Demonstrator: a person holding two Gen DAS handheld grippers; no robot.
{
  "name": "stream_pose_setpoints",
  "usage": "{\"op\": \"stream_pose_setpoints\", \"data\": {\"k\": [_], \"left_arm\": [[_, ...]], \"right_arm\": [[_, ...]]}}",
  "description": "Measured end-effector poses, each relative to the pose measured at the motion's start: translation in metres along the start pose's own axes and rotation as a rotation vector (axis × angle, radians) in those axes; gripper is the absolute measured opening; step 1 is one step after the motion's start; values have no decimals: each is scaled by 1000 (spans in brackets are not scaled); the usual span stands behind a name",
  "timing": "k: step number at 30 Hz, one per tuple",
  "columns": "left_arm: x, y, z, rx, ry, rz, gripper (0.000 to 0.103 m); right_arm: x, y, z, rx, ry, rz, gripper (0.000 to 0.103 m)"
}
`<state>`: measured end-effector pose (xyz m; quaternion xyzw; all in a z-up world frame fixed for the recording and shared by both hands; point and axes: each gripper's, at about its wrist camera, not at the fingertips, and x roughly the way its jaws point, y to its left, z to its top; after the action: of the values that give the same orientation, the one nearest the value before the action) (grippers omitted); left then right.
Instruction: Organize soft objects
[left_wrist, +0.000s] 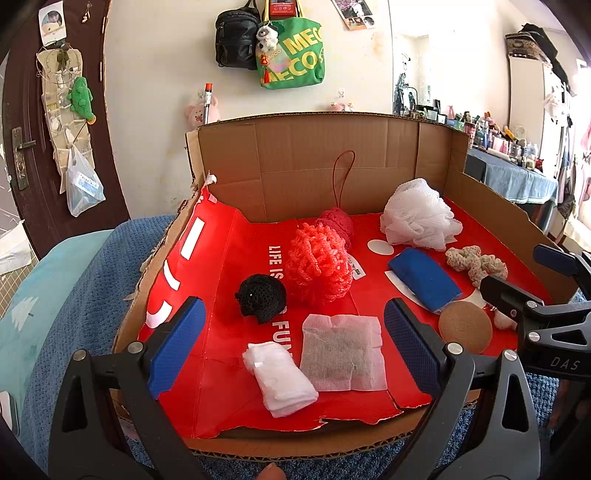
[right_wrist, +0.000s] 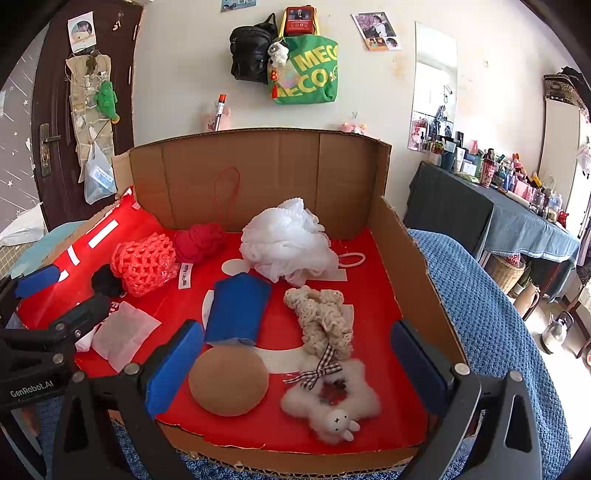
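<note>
A cardboard box (left_wrist: 332, 162) with a red floor holds several soft things. My left gripper (left_wrist: 295, 350) is open over a white sachet (left_wrist: 341, 352) and a white folded cloth (left_wrist: 280, 378), near a black mesh ball (left_wrist: 260, 297) and a pink net ball (left_wrist: 319, 267). My right gripper (right_wrist: 295, 365) is open over a brown round puff (right_wrist: 229, 380) and a white fluffy bunny (right_wrist: 332, 406). A blue pad (right_wrist: 238, 308), a cream crochet piece (right_wrist: 325, 317), a white bath pouf (right_wrist: 286, 242) and a red yarn ball (right_wrist: 199, 240) lie further in.
The box (right_wrist: 402, 251) stands on a blue knitted blanket (right_wrist: 491, 317). A dark door (right_wrist: 55, 122) is at the left, bags (right_wrist: 291, 59) hang on the back wall, and a cluttered table (right_wrist: 517, 214) stands at the right.
</note>
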<state>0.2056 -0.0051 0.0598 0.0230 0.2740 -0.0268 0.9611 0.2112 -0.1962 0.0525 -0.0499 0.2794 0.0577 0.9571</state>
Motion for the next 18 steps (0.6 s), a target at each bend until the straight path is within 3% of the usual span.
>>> {"op": "stream_pose_setpoints", "data": {"k": [18], "left_arm": [[0, 1, 0, -7, 1, -1, 99]], "right_arm": [[-2, 0, -1, 1, -4, 2, 103]]}}
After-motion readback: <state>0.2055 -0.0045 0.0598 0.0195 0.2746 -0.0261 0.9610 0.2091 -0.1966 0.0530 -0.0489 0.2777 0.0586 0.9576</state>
